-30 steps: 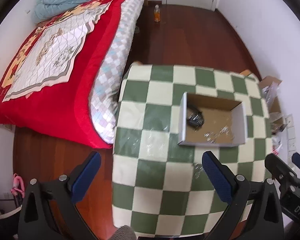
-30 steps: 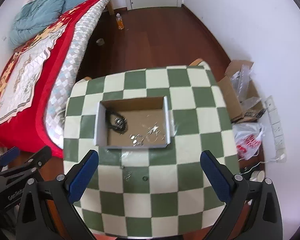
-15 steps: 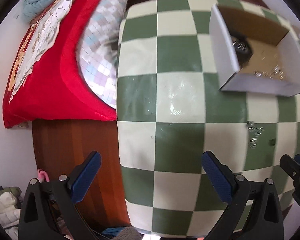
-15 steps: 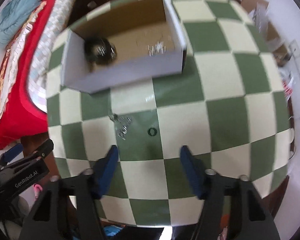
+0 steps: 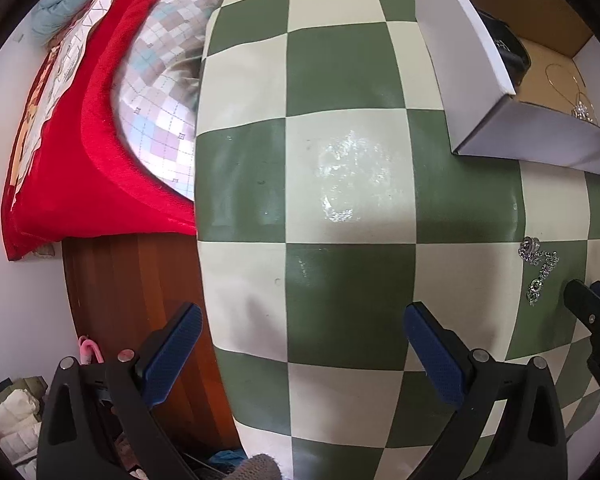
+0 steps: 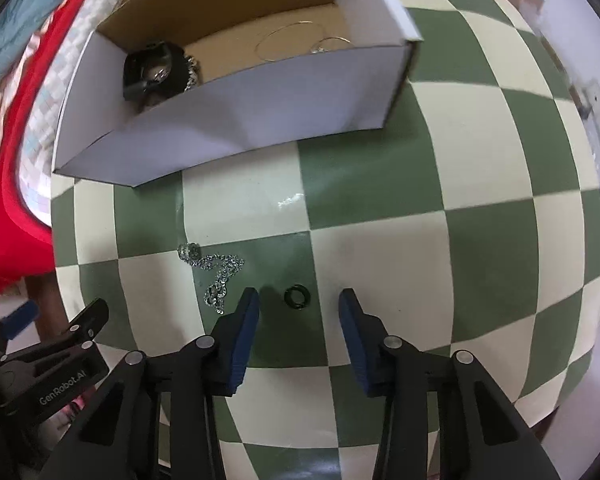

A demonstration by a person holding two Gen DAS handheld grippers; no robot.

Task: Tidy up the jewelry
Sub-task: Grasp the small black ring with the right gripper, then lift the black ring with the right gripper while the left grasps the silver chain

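Both grippers have dropped from a high overview to close above the table [image 6: 380, 208] within the last second; the box [image 6: 260, 108] now fills the upper part of the right wrist view instead of sitting small in mid-frame

Right gripper [image 6: 298, 304]: fingers have narrowed from wide apart to a moderate gap, not closed, holding nothing. The dark ring [image 6: 296, 295] lies on a green square right between the fingertips, apparently touching neither

Silver chain [image 6: 214, 270] lies loose on the table just left of the right gripper's left finger, near it but apart. In the left wrist view the same chain [image 5: 538, 274] sits at the far right edge, beside the incoming right gripper

Left gripper [image 5: 302, 330]: fingers wide open, empty, hovering over the table's left part, well apart from the jewelry

Box stands on the table beyond the ring. Inside: a dark bundle [image 6: 152, 70] at the left end with something shiny in it, and a thin wire-like hoop or necklace [image 6: 292, 42] toward the right. Exact kind not clear

Reading: the descent and the narrowing fingers point to the ring as the next pick, with the box as the likely destination. Two loose pieces remain outside the box, so the task looks partway done. Ring is small and flat on the table; fingers would need to come right down to catch it, and it could skid or slip out
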